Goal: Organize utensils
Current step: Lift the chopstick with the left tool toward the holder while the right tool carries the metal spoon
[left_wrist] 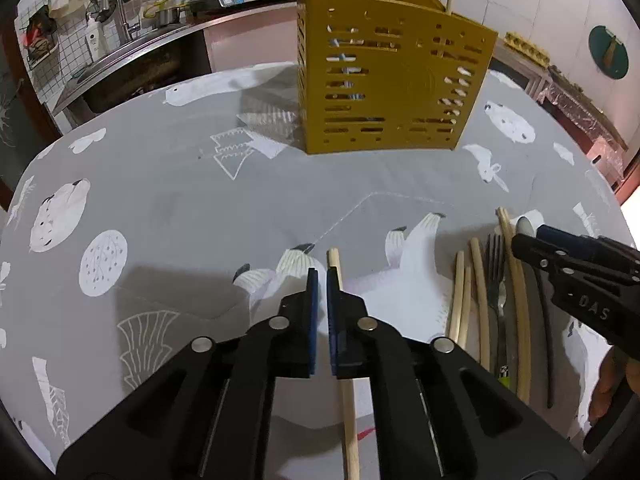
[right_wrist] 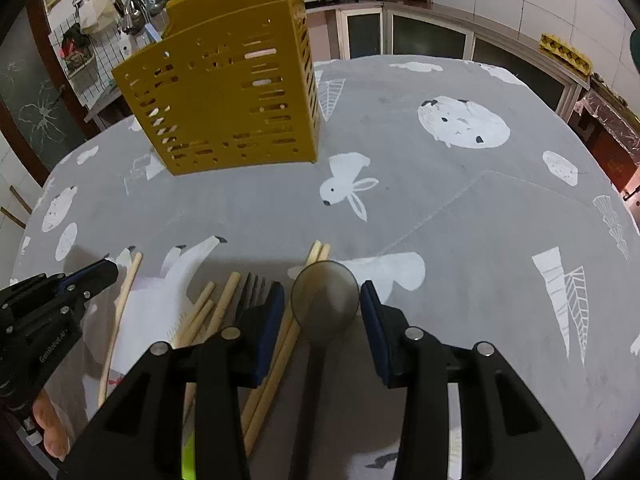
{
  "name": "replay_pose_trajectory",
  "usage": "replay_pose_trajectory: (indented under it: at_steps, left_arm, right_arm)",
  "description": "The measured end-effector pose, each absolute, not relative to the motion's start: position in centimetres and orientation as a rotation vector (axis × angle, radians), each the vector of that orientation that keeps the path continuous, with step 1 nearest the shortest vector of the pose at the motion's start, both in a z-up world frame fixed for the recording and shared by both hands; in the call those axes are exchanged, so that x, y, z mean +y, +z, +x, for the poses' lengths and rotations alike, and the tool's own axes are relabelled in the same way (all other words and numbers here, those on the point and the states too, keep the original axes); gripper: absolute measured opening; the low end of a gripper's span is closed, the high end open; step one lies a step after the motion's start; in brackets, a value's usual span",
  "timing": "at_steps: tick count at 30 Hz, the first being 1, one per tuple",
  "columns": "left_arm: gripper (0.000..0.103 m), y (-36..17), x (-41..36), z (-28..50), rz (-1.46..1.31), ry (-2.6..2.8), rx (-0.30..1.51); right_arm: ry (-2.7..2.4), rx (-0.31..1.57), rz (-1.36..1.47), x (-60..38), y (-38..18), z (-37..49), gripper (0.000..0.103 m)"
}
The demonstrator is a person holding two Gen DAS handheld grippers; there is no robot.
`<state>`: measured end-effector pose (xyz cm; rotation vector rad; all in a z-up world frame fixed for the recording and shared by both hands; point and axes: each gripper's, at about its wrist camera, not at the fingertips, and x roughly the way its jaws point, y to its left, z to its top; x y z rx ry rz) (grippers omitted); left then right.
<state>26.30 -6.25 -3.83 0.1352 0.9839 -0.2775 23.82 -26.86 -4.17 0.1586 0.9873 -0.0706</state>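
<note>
A mustard-yellow slotted utensil holder stands upright at the far side of the table, with a stick and a blue handle poking out of its top. My left gripper is shut to a thin slit with nothing in it. A single wooden chopstick lies on the cloth under its right finger. My right gripper is open and straddles the round bowl of a dark spoon, its pads apart from it. Several chopsticks and a fork lie alongside.
A grey cloth with white animal prints covers the round table. A kitchen counter with a sink and a stove runs behind it. A person's hand holds each gripper at the near edge.
</note>
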Motion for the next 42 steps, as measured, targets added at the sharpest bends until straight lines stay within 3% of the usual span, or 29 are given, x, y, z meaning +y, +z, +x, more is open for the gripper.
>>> replay_pose_trajectory:
  at_steps: [2,4,5,14,17,23,27,31,42]
  left_arm:
    - [0.01,-4.0,-6.3,26.1,0.142,-0.269,0.987]
    - [0.03,-4.1,-6.2,25.9,0.145,-0.266,0.986]
    - [0.033,-4.2,-6.1,25.8,0.146,-0.259,0.982]
    - [0.034,-4.4,-6.4,26.0,0.134,-0.285,0.995]
    - [0.034,-4.7,-6.9,26.4,0.134,-0.294,1.008]
    - [0.03,-5.4,-7.3,27.1,0.131,-0.301,1.03]
    - [0.018,-5.4,-7.3,27.5,0.123,-0.297,1.044]
    - [0.005,-5.4,-7.3,27.5,0.13,-0.289,1.051]
    - [0.005,-4.0,-6.6,26.8,0.115,-0.259,0.983]
  right_arm:
    - [-0.065,0.988,0.146,-26.7,-3.8,23.7,0.054]
    - [-0.076,0.988,0.125,-26.5,-3.5,23.6,0.055]
    - [-0.081,0.989,0.122,-26.5,-3.5,23.6,0.055]
    - [-0.105,1.024,0.181,-27.2,-4.9,24.4,0.055]
    - [-0.1,1.029,0.185,-27.2,-5.2,24.6,0.049]
    - [-0.09,1.033,0.239,-27.8,-5.2,25.2,0.042]
    - [-0.087,1.032,0.244,-28.0,-5.2,25.4,0.035]
    - [-0.087,1.019,0.233,-27.8,-5.1,25.3,0.034]
    - [-0.095,0.939,0.211,-28.1,-3.4,24.4,0.034]
